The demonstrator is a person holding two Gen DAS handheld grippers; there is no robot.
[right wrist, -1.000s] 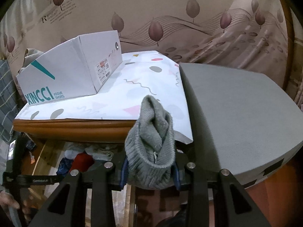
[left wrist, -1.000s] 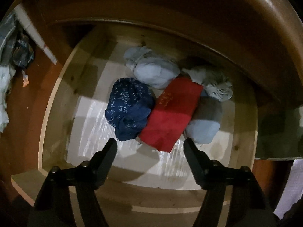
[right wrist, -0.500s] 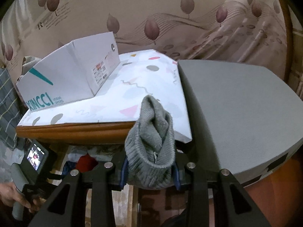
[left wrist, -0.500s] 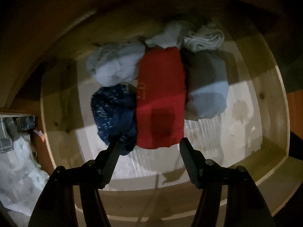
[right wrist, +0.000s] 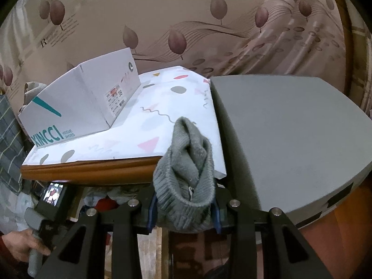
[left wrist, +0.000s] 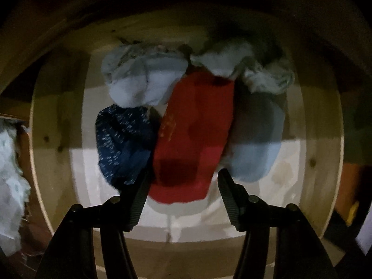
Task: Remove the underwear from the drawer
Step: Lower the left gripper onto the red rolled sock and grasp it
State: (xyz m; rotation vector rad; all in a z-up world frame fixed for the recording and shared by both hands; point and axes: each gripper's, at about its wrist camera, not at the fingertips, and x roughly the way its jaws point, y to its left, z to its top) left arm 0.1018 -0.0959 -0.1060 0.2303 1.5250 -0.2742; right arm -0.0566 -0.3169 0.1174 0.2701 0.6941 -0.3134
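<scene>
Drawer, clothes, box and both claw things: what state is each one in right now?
Drawer: pulled open.
Red garment: folded, lying in the drawer.
Left gripper: open above the red garment, jaws just been closing.
Right gripper: shut on a grey knit piece.
White box: upright on the tabletop.

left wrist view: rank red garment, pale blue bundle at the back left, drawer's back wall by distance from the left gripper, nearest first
1. Red garment: centre, its near end between the open fingers of the left gripper.
2. Pale blue bundle: back left, beyond the navy patterned one.
3. Drawer's back wall: behind all the clothes.
</scene>
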